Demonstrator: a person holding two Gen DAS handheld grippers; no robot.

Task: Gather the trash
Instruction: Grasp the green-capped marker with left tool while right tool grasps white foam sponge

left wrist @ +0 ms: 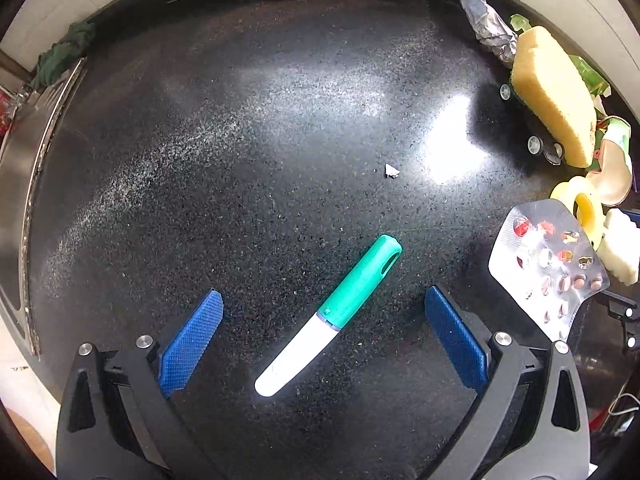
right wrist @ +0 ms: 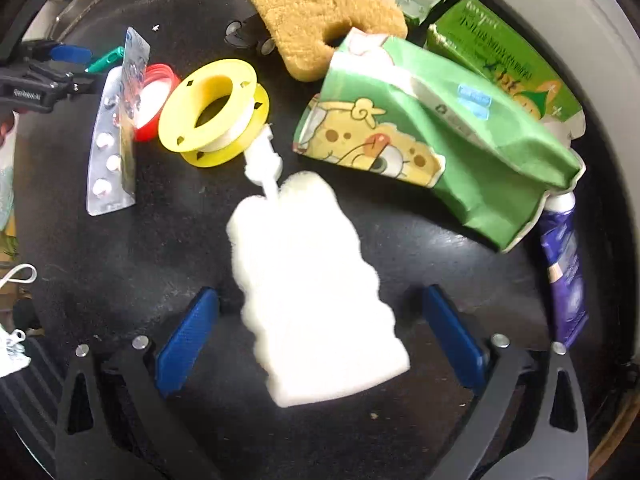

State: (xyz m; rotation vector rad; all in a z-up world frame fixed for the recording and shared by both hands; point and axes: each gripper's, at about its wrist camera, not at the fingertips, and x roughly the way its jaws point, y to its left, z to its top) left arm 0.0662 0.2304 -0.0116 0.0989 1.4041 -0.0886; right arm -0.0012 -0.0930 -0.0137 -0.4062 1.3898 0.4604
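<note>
A green and white marker [left wrist: 334,320] lies on the black counter [left wrist: 260,140] between the wide-open blue fingers of my left gripper [left wrist: 324,312]. A white foam block [right wrist: 316,300] lies between the open fingers of my right gripper [right wrist: 320,320]; I cannot tell whether they touch it. Beyond it lie a yellow tape spool [right wrist: 214,112], a silver pill blister pack [right wrist: 110,152], a crumpled green cartoon bag [right wrist: 432,140], a green carton [right wrist: 504,64], a yellow-brown sponge [right wrist: 320,12] and a purple tube [right wrist: 564,276]. The left gripper also shows in the right wrist view [right wrist: 60,64].
A steel sink [left wrist: 24,152] borders the counter at the left, with a dark green cloth [left wrist: 60,56] at its far corner. A crumpled foil wrapper [left wrist: 484,24] lies at the back right. A small white scrap [left wrist: 391,170] lies mid-counter. A red lid [right wrist: 154,100] sits behind the blister pack.
</note>
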